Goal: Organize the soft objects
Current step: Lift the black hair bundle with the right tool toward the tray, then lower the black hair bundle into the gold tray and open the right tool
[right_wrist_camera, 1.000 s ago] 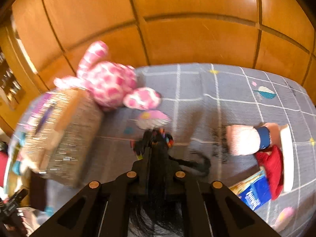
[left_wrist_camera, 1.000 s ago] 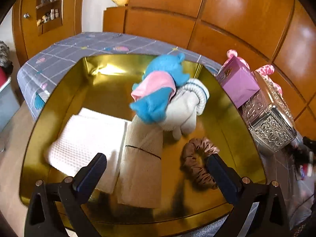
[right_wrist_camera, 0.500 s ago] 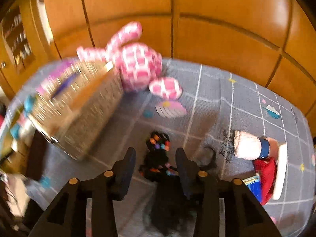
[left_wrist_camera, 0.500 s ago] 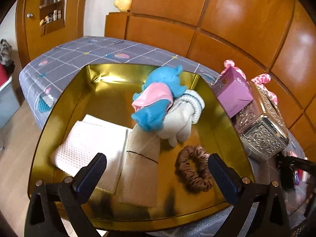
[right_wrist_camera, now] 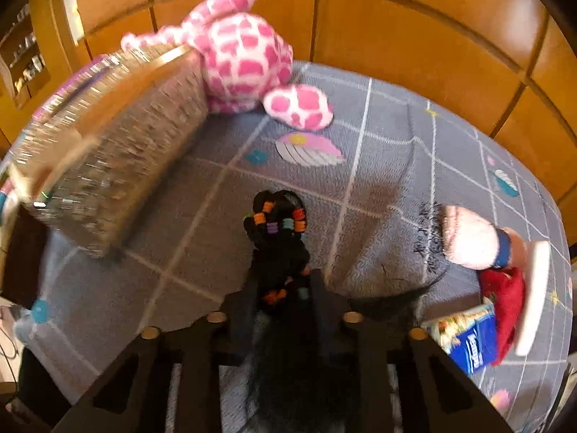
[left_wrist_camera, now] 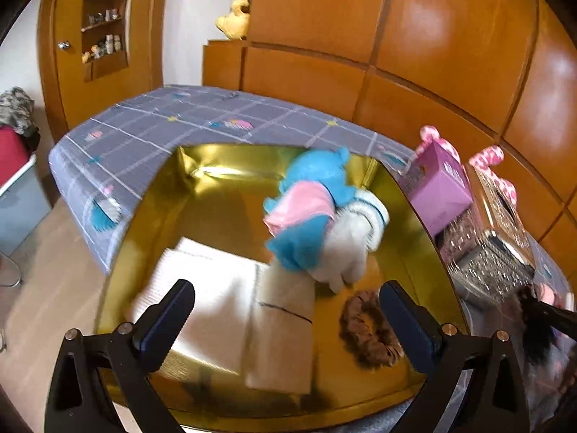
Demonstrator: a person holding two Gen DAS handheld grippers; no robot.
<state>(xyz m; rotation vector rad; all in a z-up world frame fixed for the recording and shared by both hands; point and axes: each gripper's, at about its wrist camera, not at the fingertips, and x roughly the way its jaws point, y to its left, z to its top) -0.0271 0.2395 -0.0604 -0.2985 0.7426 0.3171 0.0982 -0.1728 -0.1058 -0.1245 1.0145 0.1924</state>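
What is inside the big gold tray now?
Inside the shiny gold tray lie a white waffle towel, a beige folded cloth, a blue-and-pink plush toy, a white knitted glove and a brown scrunchie. The plush toy covers part of the glove.

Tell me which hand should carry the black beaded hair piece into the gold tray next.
Right. Its tongs are closing around the black beaded hair piece, which sits between them on the grey cloth. The left tongs hover open and empty over the gold tray.

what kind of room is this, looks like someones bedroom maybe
Probably a bedroom: a bed with a grey checked sheet, glossy wooden wardrobe panels behind it, and a pink spotted plush toy lying by the wall.
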